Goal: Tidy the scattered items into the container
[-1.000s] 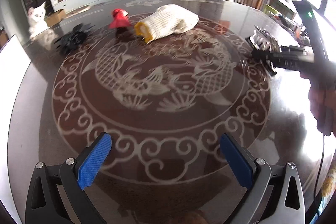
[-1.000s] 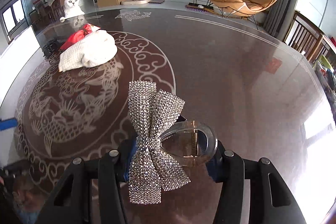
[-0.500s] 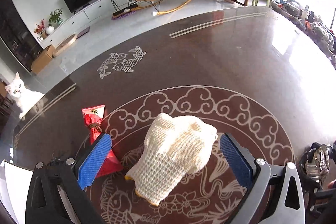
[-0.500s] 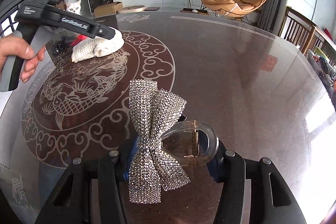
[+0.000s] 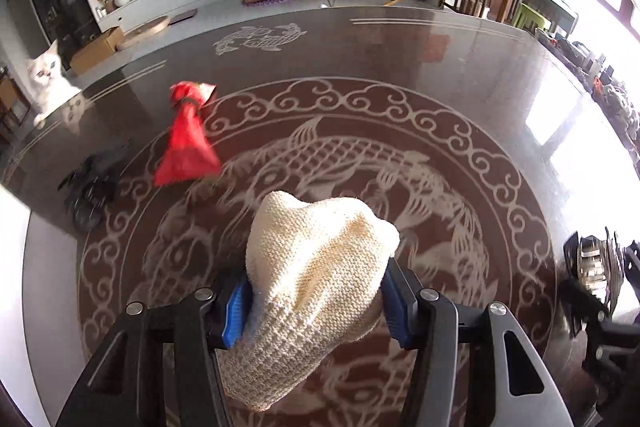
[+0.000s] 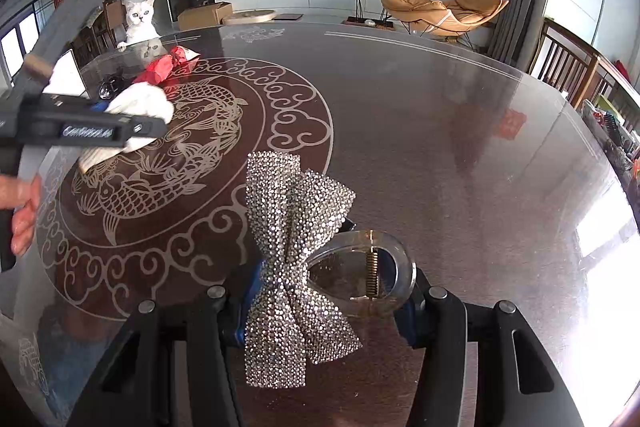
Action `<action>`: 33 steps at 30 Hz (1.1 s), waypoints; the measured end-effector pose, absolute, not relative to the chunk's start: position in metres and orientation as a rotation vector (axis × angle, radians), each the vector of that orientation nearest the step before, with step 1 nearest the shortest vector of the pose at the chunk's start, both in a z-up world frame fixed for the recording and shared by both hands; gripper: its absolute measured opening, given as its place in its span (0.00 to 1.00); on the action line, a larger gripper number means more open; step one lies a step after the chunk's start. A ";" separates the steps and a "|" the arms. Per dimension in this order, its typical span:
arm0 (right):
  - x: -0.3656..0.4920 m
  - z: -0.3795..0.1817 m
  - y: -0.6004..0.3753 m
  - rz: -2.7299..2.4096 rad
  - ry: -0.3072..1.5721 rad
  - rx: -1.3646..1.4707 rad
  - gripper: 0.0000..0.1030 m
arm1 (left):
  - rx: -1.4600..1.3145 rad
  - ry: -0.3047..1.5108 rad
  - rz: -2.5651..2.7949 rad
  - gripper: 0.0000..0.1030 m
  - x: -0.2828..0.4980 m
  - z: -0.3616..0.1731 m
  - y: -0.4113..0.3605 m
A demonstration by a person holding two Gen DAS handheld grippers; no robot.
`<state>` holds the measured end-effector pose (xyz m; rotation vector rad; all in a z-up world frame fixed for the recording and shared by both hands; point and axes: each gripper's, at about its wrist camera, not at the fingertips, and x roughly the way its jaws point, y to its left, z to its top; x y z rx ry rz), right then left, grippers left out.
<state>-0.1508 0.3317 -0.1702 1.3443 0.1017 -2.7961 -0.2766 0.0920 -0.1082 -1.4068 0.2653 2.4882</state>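
My left gripper [image 5: 314, 311] is shut on a cream knitted glove [image 5: 316, 291] and holds it above the dark table; the glove also shows in the right wrist view [image 6: 140, 103], with the left gripper [image 6: 132, 125] closed on it. My right gripper [image 6: 326, 301] is shut on a rhinestone bow hair clip [image 6: 292, 267] with a clear claw [image 6: 372, 267]. A red pouch [image 5: 186, 139] and a black hair claw [image 5: 90, 187] lie on the table at the left. The white container [image 6: 66, 79] stands at the table's left edge.
A white cat [image 5: 46, 79] sits at the table's far left edge. The round table [image 6: 420, 131] has a fish pattern under glass. Chairs [image 6: 572, 75] stand at the right. The right gripper [image 5: 596, 279] shows at the left wrist view's right edge.
My left gripper has moved in over the glove, shut on it and lifted it. The right gripper has kept holding the bow clip, nearly still.
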 end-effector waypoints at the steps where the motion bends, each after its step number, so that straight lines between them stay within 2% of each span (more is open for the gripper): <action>1: -0.150 -0.169 0.329 -2.802 0.132 1.339 0.53 | -1.412 0.242 2.507 0.53 -0.257 -0.108 0.080; 3: -0.147 -0.169 0.317 -2.776 0.180 1.320 0.53 | -1.423 0.194 2.533 0.53 -0.220 -0.107 0.060; 6: -0.134 -0.170 0.294 -2.694 0.115 1.304 0.53 | -1.429 0.114 2.599 0.53 -0.175 -0.108 0.032; 7: -0.129 -0.171 0.284 -2.686 0.121 1.298 0.53 | -1.439 0.107 2.623 0.58 -0.166 -0.110 0.026; 9: -0.123 -0.172 0.271 -2.678 0.103 1.294 0.53 | -1.469 0.110 2.653 0.74 -0.158 -0.117 0.016; 10: -0.122 -0.173 0.266 -2.681 0.114 1.298 0.54 | -1.485 0.108 2.651 0.86 -0.158 -0.121 0.012; 12: -0.121 -0.176 0.259 -2.687 0.154 1.303 0.63 | -1.477 0.104 2.646 0.91 -0.159 -0.125 0.006; 13: -0.122 -0.178 0.257 -2.681 0.158 1.315 0.76 | -1.471 0.111 2.643 0.96 -0.159 -0.127 0.003; 14: -0.124 -0.179 0.258 -2.676 0.146 1.329 0.81 | -1.465 0.110 2.639 1.00 -0.159 -0.129 0.002; 20: -0.129 -0.181 0.262 -2.666 0.113 1.349 0.88 | -1.436 0.087 2.675 1.00 -0.156 -0.128 -0.002; 33: -0.131 -0.182 0.262 -2.666 0.119 1.350 0.89 | -1.436 0.081 2.683 1.00 -0.161 -0.128 -0.001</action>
